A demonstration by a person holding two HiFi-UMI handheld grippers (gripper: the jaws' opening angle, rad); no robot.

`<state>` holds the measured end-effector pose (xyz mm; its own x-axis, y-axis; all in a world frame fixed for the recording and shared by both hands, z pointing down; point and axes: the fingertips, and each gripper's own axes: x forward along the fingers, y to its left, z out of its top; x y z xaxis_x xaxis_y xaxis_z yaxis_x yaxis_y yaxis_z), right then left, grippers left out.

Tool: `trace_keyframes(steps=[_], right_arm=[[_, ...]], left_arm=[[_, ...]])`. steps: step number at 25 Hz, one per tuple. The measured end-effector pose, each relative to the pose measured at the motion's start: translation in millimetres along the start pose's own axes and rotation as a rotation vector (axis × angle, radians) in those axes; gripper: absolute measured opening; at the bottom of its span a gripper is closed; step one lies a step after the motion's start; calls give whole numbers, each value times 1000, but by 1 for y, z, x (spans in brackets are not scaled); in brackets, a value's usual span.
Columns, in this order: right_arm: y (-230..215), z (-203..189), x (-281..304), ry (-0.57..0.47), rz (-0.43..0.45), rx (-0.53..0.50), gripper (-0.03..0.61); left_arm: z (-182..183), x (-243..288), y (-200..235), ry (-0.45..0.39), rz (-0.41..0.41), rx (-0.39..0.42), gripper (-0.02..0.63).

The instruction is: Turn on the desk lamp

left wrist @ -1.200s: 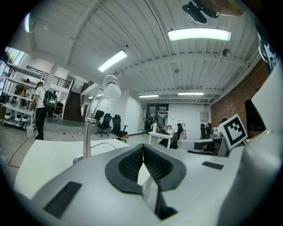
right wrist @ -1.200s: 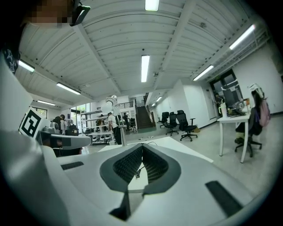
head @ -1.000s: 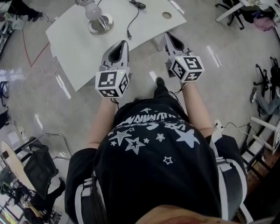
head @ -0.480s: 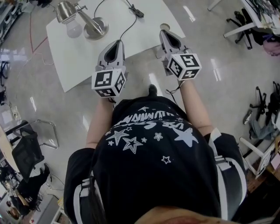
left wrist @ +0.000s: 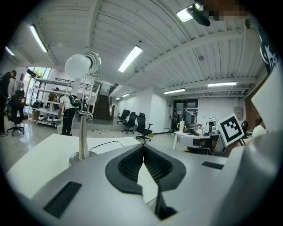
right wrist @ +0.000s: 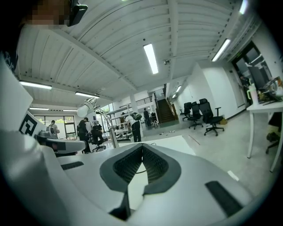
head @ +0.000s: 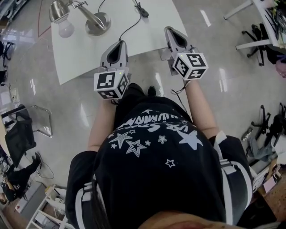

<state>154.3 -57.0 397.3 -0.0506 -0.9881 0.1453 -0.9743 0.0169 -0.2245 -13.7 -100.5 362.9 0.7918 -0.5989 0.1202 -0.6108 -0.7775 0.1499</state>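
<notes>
The desk lamp stands on the table towards its left end, with a cable lying to the lamp's right. The left gripper and the right gripper are positioned side by side over the table's near edge.

- The lamp is gleaming as polished metal; its bulb is looking frosted white.
- The table is showing a smooth, matt white top.
- The floor is shining glossy.
- The left gripper and right gripper are showing matt grey plastic, with ribbed black pads.
- The shirt is looking like black printed cloth.

open office-lab: office chairs, desks, shelving.
</notes>
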Motion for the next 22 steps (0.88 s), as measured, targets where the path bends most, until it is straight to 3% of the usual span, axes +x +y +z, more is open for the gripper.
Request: trace_keyframes(steps=[8,22], right_arm=[[-18,-5,27,37,-14,-5,5],[-47,34,83,21,-89,-42,5]], left_arm=[[-7,39,15,14,-12,-34,11],[8,115,37,20,-122,-66,11]])
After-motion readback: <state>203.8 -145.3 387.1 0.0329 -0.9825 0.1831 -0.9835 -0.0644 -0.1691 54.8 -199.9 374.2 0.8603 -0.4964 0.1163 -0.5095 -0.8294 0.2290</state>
